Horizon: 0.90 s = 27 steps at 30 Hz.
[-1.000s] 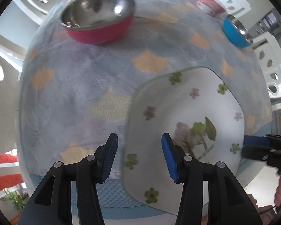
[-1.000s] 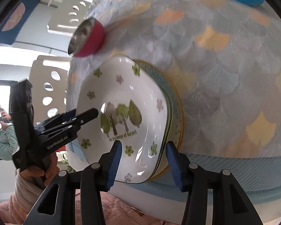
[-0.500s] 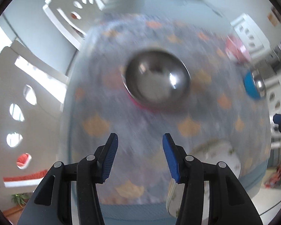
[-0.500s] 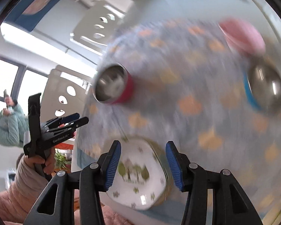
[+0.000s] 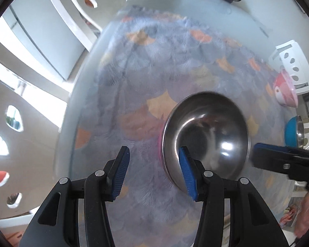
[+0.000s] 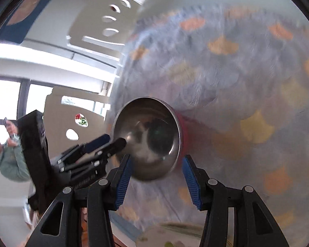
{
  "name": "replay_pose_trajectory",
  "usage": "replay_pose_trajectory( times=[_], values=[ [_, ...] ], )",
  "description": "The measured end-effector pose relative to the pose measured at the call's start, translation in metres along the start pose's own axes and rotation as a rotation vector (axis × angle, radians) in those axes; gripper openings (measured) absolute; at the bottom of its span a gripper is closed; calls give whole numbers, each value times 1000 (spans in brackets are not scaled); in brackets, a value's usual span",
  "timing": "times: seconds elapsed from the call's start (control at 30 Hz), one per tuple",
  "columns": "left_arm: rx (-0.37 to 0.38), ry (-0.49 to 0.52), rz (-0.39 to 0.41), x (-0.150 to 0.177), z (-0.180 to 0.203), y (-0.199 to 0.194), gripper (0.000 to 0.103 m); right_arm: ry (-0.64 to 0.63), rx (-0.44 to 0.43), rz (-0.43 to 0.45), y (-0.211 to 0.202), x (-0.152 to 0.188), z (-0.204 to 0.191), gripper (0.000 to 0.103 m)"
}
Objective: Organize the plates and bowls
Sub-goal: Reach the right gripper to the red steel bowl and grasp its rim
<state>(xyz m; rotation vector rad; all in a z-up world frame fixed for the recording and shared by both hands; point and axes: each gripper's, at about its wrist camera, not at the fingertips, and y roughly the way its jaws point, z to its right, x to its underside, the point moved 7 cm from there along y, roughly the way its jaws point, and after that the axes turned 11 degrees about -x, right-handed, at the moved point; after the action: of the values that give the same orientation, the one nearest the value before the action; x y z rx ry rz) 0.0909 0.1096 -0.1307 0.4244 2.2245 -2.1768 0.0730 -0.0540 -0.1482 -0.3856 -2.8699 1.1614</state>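
A steel bowl with a red outside (image 5: 206, 138) sits on the patterned tablecloth (image 5: 154, 72); it also shows in the right wrist view (image 6: 148, 138). My left gripper (image 5: 153, 173) is open, its right finger at the bowl's left rim. My right gripper (image 6: 156, 177) is open and empty, with the bowl's near rim between its fingers. The right gripper also shows at the bowl's right side (image 5: 282, 160). The left gripper reaches the bowl's left edge (image 6: 92, 150). A pink bowl (image 5: 285, 90) and a blue bowl (image 5: 293, 131) stand at the far right.
White chairs with oval holes stand around the table (image 5: 78, 14), (image 5: 294, 65), (image 6: 105, 20). The edge of the flowered plate stack (image 6: 175, 236) shows at the bottom of the right wrist view. A person in a green top (image 6: 4, 150) is at the left.
Both grippers have left the flowered plates and moved forward to the red steel bowl, one on each side of it. Both stay open.
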Motion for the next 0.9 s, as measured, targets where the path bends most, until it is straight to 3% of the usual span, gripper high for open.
replay_pose_trajectory(
  times=[0.2,0.33,0.43,0.5,0.57,0.9],
  values=[
    [37,-27,-16,-3,7,17,44,56,10,1,28,-14,18,50],
    [30,-23,-6,-6,10,22,30,72,4,14,30,-17,26,48],
    [50,-25,-2,-6,14,23,16,52,20,6,33,-16,29,35],
    [31,-26,13,-7,17,23,16,42,46,4,34,-16,30,27],
    [28,-25,12,-7,17,22,15,33,54,4,34,-15,31,25],
    [22,-3,19,-1,31,6,16,20,60,8,15,-7,28,25]
  ],
)
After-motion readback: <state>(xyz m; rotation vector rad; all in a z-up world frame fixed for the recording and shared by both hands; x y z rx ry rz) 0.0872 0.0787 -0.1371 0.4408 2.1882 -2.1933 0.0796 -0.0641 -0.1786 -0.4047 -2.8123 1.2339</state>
